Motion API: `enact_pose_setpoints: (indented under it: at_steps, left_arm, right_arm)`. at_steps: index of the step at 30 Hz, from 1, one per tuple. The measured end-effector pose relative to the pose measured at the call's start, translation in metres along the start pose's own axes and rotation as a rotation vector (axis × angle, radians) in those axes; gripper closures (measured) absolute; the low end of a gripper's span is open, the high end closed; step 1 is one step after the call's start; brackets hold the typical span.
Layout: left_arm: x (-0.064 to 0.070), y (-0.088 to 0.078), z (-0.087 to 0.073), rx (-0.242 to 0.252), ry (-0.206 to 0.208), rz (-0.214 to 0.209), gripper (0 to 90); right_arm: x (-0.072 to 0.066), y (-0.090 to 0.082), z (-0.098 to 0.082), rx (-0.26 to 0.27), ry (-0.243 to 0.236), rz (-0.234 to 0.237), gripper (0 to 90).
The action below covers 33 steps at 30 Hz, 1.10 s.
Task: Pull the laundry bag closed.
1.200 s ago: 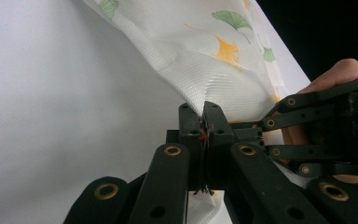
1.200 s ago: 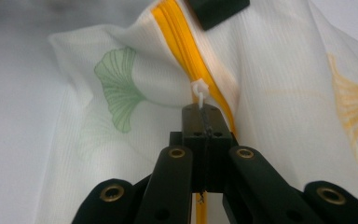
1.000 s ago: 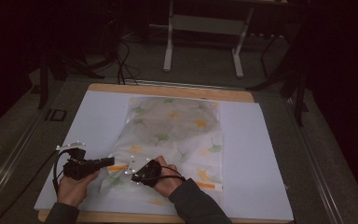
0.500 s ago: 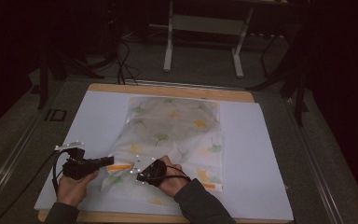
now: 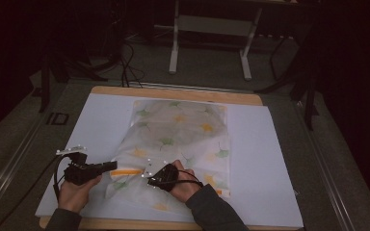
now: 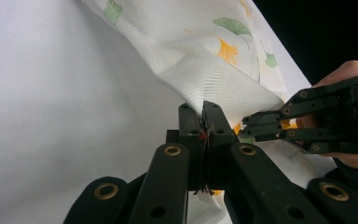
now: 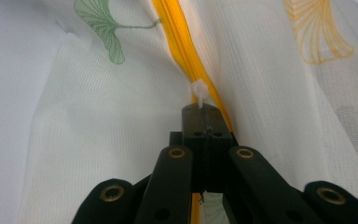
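one leaf-print bag (image 5: 178,139), one orange zipper (image 7: 186,51), two grippers

The right gripper (image 7: 203,112) rises from six o'clock with its two black jaws pressed together on the small white plastic zipper pull (image 7: 199,94). That pull sits on the bright orange zipper (image 7: 179,35), which runs from twelve o'clock down to the jaws. The zipper lies in a white mesh fabric bag printed with green and orange ginkgo leaves (image 7: 121,121), with the pale counter (image 7: 9,93) at nine o'clock.

surface: wooden table (image 5: 173,92) | cover: white sheet (image 5: 265,168) | on sheet: leaf-print zippered fabric bag (image 5: 183,130)
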<state>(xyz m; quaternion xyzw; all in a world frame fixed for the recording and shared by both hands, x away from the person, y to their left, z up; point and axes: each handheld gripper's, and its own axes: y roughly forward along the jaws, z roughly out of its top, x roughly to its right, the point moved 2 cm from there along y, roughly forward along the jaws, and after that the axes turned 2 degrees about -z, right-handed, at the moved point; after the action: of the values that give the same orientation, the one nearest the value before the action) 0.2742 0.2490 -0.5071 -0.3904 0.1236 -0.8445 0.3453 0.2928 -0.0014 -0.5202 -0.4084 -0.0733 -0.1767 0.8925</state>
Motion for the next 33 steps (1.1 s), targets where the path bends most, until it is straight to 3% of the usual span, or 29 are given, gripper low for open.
enact_pose_setpoints:
  at_steps: [33]
  left_arm:
    - [0.000, -0.002, 0.001, 0.009, 0.000, 0.001, 88.9]
  right_arm:
    - [0.011, -0.014, -0.017, -0.017, 0.032, -0.007, 90.0]
